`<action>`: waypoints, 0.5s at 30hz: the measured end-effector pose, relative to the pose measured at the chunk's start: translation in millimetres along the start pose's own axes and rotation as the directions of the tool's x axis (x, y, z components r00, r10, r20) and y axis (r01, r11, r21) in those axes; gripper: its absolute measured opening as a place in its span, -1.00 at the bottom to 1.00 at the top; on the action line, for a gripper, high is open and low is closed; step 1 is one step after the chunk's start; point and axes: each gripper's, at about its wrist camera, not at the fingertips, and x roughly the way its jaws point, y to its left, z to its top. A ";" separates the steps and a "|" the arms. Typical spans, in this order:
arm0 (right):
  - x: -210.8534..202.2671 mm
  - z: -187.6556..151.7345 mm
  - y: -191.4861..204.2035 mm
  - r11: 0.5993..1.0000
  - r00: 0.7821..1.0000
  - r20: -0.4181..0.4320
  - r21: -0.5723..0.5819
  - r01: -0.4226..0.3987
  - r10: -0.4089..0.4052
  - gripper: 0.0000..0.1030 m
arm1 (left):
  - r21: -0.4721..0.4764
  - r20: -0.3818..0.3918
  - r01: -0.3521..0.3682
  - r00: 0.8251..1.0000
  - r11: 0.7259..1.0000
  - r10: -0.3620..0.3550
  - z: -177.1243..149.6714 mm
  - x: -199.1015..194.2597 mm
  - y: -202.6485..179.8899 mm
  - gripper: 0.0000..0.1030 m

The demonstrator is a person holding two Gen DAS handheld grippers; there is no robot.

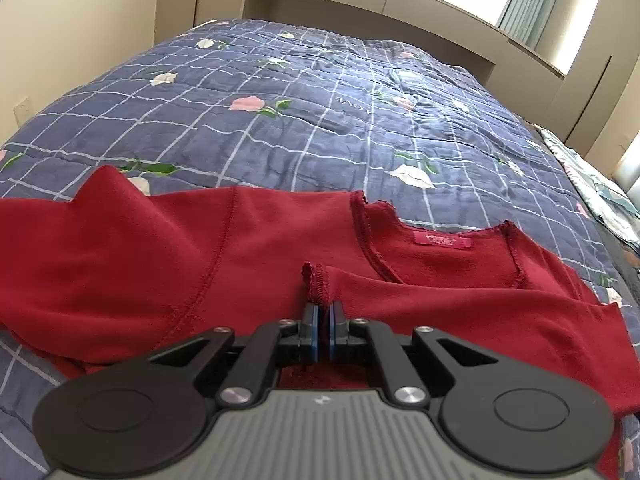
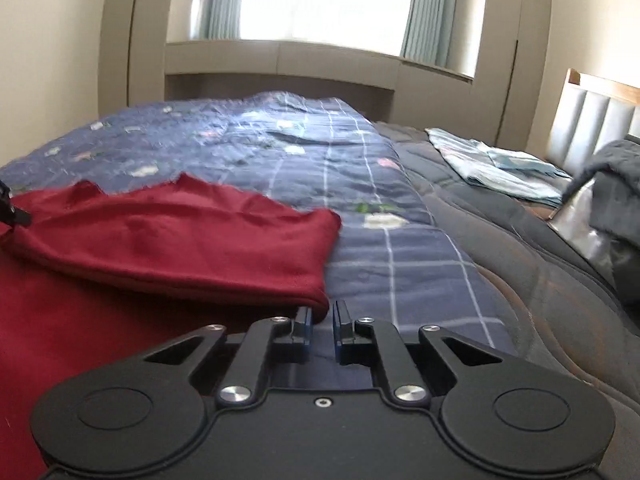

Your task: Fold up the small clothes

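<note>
A dark red top (image 1: pixel 160 248) lies spread across the blue checked quilt (image 1: pixel 320 120), its neckline and pink label (image 1: pixel 442 240) toward the right. My left gripper (image 1: pixel 324 306) is shut on a stitched hem edge (image 1: pixel 316 280) of the top, which stands up pinched between the blue pads. In the right wrist view a folded-over part of the red top (image 2: pixel 180 240) ends in a rounded edge just ahead of the left finger. My right gripper (image 2: pixel 322 312) is shut, with only a slit showing quilt between the pads and no cloth in it.
To the right of the quilt lies a dark grey blanket (image 2: pixel 500 240) with a folded light blue cloth (image 2: pixel 500 164) on it. A padded headboard (image 2: pixel 592 120) and a dark heap (image 2: pixel 616 184) stand at the far right. Beige cabinets and a bright window back the bed.
</note>
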 end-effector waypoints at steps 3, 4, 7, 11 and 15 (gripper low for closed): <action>3.9 -5.0 -10.7 0.999 0.999 -0.034 0.041 0.004 -0.003 -1.00 | 0.015 0.004 -0.005 1.000 1.000 0.005 -1.5 1.3 -1.4 -0.91; 2.5 -4.4 -14.7 0.998 0.999 -0.041 0.058 -0.022 0.025 -1.00 | 0.019 0.005 0.005 1.000 1.000 -0.005 -1.5 0.6 -1.4 -0.90; -13.0 -0.9 -10.5 1.000 1.000 0.007 -0.028 -0.005 0.005 -0.46 | 0.024 0.005 0.028 1.000 0.999 -0.028 -2.6 -6.6 -1.5 -0.57; -25.3 15.4 0.9 0.998 0.995 0.086 -0.056 -0.042 0.047 0.40 | 0.025 0.052 0.036 0.998 0.999 -0.037 -8.3 -30.7 -0.8 0.69; -11.7 32.5 24.7 0.991 0.989 0.094 -0.071 -0.112 0.119 0.73 | 0.039 0.105 0.015 0.994 0.999 -0.019 -17.1 -65.1 10.9 0.99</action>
